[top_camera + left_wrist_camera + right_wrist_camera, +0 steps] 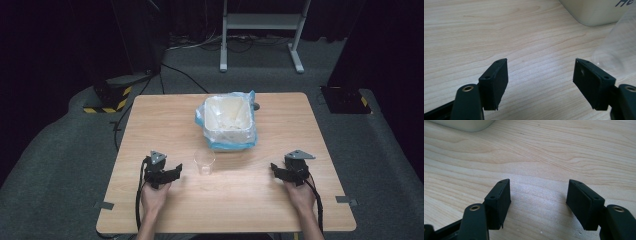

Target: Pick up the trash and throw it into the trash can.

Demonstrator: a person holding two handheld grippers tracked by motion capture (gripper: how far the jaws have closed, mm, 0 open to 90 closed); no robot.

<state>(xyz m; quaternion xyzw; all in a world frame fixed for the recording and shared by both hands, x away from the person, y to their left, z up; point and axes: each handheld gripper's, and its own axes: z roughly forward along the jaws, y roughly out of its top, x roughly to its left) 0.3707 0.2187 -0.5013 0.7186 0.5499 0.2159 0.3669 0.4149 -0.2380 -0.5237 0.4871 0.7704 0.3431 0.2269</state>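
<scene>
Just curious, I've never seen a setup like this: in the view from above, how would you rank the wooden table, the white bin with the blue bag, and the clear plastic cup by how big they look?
1. Wooden table, by far the largest.
2. White bin.
3. Clear plastic cup, the smallest.

Two bare forearms come in over the near edge of the light wooden table (280, 210). The left hand (152, 196) holds the black two-jaw left gripper (172, 173) near the table's left edge, its jaws spread wide apart and empty, pointing right toward the table's middle. The right hand (300, 194) holds the black two-jaw right gripper (276, 170) near the right edge, jaws likewise wide apart with nothing between them, pointing left. A grey three-cornered plate tops each gripper, and a black cable trails back along each forearm.
</scene>
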